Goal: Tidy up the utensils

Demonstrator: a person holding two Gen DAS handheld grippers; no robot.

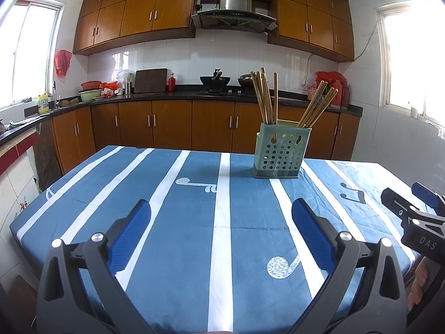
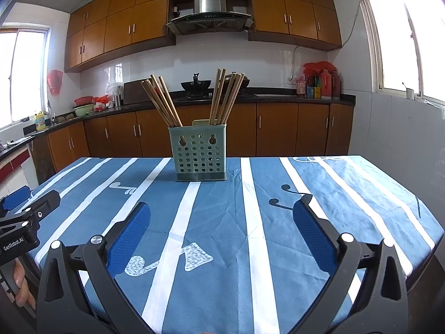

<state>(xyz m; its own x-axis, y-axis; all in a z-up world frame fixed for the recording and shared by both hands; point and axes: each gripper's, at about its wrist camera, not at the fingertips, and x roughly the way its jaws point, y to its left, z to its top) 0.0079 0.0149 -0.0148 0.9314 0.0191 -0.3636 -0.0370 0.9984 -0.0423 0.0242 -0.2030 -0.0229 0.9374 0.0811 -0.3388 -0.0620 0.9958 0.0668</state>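
Note:
A green perforated utensil holder stands upright at the far side of the table. Several wooden chopsticks stand in its left compartment and several more in its right one. My left gripper is open and empty above the near part of the table. My right gripper is open and empty, also well short of the holder. The right gripper shows at the right edge of the left wrist view; the left gripper shows at the left edge of the right wrist view.
The table wears a blue cloth with white stripes. Behind it runs a dark kitchen counter with wooden cabinets, a wok, bottles and bowls. Windows sit on both side walls.

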